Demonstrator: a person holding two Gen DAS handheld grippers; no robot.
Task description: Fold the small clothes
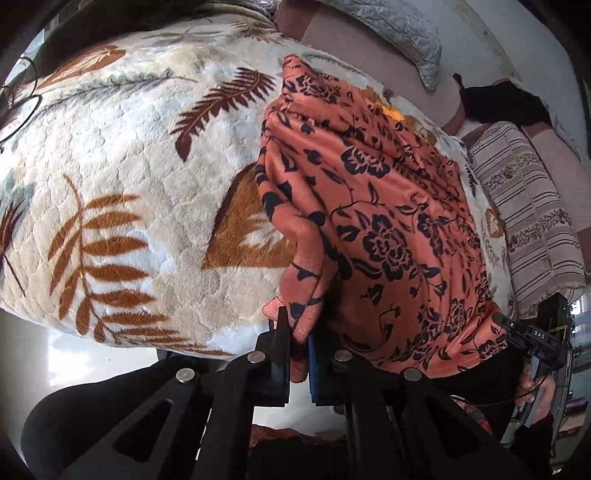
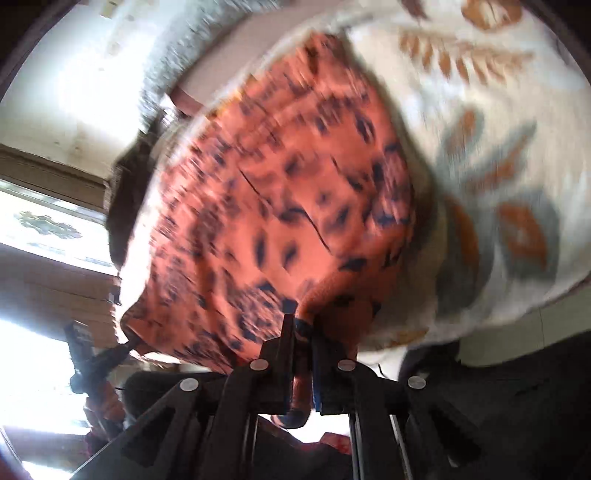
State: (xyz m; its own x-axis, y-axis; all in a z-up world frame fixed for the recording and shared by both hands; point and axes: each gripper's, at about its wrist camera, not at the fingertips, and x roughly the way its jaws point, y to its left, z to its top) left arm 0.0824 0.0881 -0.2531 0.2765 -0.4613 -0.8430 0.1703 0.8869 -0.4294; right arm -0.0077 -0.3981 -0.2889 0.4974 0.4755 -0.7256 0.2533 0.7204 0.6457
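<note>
An orange fleece garment [image 1: 384, 229] with a black flower print lies spread on a cream leaf-print blanket [image 1: 140, 177]. My left gripper [image 1: 299, 332] is shut on the garment's near left corner, cloth bunched between its fingers. My right gripper [image 1: 506, 325] shows at the garment's near right corner in the left wrist view. In the blurred right wrist view, my right gripper [image 2: 303, 328] is shut on a fold of the same garment [image 2: 280, 192], and the left gripper [image 2: 125, 343] holds the other near corner.
The blanket [image 2: 498, 155] covers a bed whose near edge runs below the garment. A grey quilted pillow [image 1: 402, 33] and a striped cushion [image 1: 532, 214] lie at the far and right sides. A dark cloth [image 1: 506, 103] lies beyond the cushion.
</note>
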